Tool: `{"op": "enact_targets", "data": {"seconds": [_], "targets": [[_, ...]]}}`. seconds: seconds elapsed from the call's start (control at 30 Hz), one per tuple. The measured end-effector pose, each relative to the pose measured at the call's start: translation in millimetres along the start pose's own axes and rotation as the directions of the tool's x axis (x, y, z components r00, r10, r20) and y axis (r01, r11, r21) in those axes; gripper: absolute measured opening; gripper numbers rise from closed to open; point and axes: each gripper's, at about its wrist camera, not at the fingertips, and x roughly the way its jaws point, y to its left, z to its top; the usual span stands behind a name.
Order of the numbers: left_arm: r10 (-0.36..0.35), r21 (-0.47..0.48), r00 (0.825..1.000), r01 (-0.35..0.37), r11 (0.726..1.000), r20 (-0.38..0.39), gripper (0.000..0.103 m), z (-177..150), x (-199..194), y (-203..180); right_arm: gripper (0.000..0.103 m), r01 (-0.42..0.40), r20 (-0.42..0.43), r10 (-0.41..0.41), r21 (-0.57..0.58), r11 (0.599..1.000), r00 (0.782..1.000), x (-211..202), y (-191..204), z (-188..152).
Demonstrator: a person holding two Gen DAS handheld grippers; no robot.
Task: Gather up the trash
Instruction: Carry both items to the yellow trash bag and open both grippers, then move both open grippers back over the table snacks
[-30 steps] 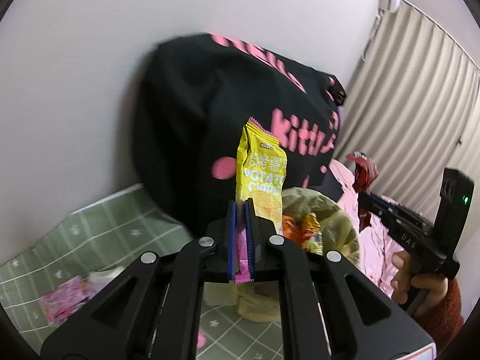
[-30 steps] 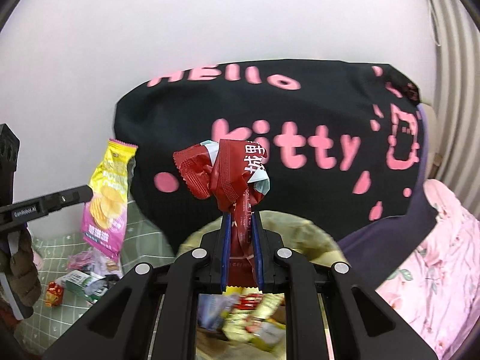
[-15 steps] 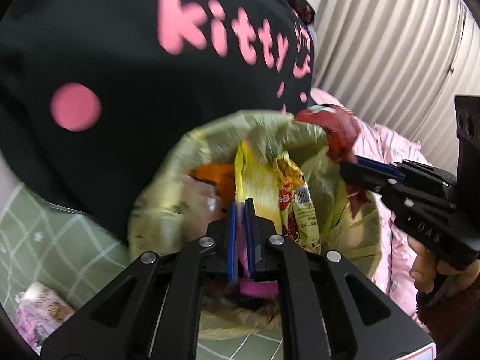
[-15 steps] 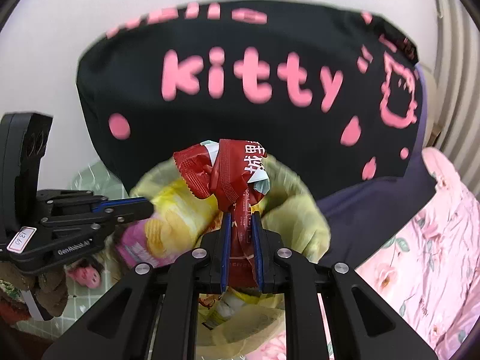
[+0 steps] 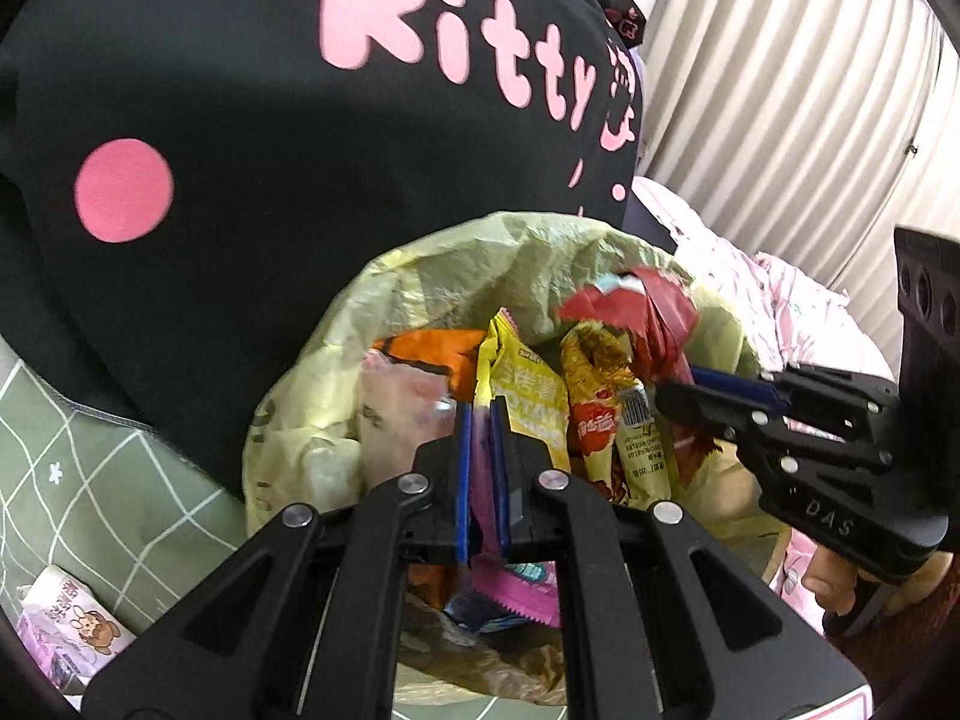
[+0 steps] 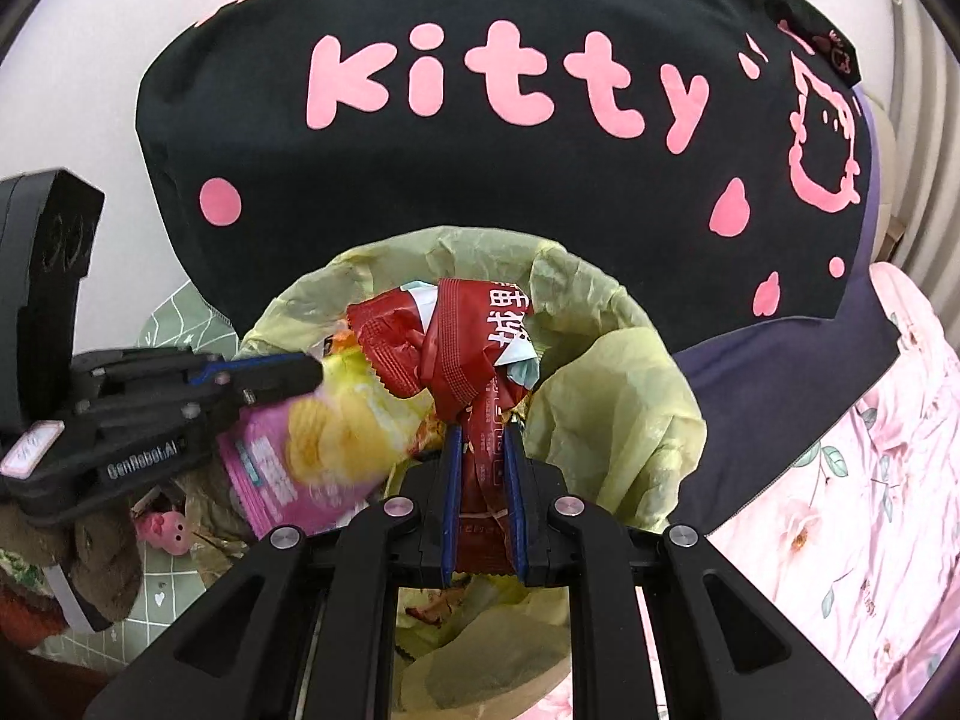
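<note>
My left hand-held gripper (image 5: 481,462) pinches a yellow chip bag (image 5: 528,396); my right hand-held gripper (image 6: 483,480) pinches a crumpled red wrapper (image 6: 474,348). Both hang at frame centre over the open trash bag (image 5: 420,276), ready for dropping in.
</note>
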Motion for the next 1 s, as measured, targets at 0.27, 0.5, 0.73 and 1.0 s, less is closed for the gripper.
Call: {"op": "enact_targets", "data": {"seconds": [0.27,0.5,0.73,1.0], "targets": [[-0.056,-0.084,0.998,0.057,0.995,0.013,0.006,2.2,-5.5,14.0,0.017,0.018,0.008,-0.018,0.027,0.999,1.000,-6.7,-0.3,-3.6],[-0.090,-0.143,0.992,0.102,0.984,0.084,0.032,-0.1,-40.7,28.4,0.035,0.039,0.043,-0.040,0.039,0.998,0.998,-16.4,2.5,-4.6],[0.025,-0.192,0.982,0.011,0.981,0.185,0.043,-20.1,-101.9,62.4,0.037,0.023,0.118,-0.023,0.004,1.000,0.993,-31.9,26.5,0.5],[0.239,-0.274,0.948,-0.177,0.945,0.212,0.046,-92.7,-177.7,131.9,0.038,-0.125,0.193,0.150,-0.136,0.983,0.970,-38.6,91.1,5.0]]}}
